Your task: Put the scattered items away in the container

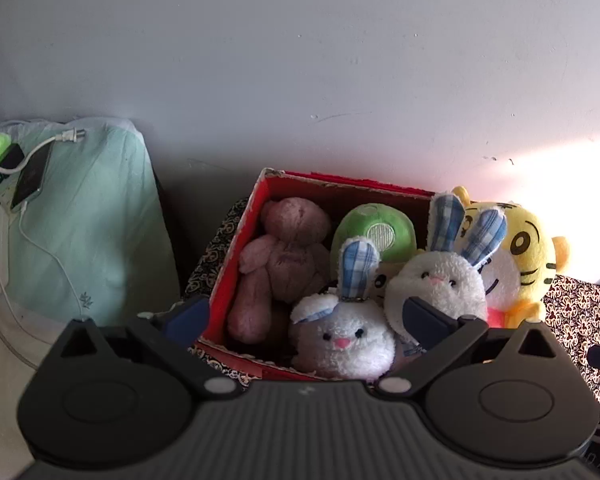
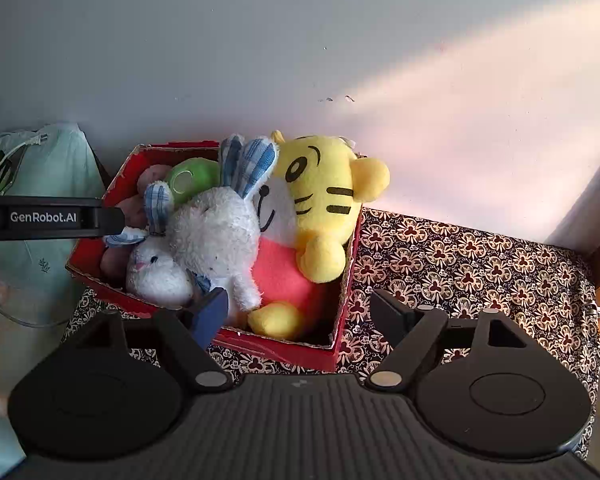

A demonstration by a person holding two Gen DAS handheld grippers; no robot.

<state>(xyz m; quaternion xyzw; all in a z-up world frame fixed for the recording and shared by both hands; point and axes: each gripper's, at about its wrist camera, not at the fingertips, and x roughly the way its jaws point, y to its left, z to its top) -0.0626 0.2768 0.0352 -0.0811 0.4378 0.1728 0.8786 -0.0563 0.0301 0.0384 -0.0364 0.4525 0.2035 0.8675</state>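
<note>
my left wrist camera looks steeply down along its fingers, close over the red box (image 1: 236, 240) of plush toys against the wall (image 1: 300, 60). my right wrist camera looks down likewise from further right. both views share the box, the wall and the patterned cloth (image 2: 480, 264).

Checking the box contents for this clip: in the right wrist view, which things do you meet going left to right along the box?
Left gripper's arm → small white bunny → large white bunny → yellow tiger plush → red box right wall → patterned cloth.
</note>
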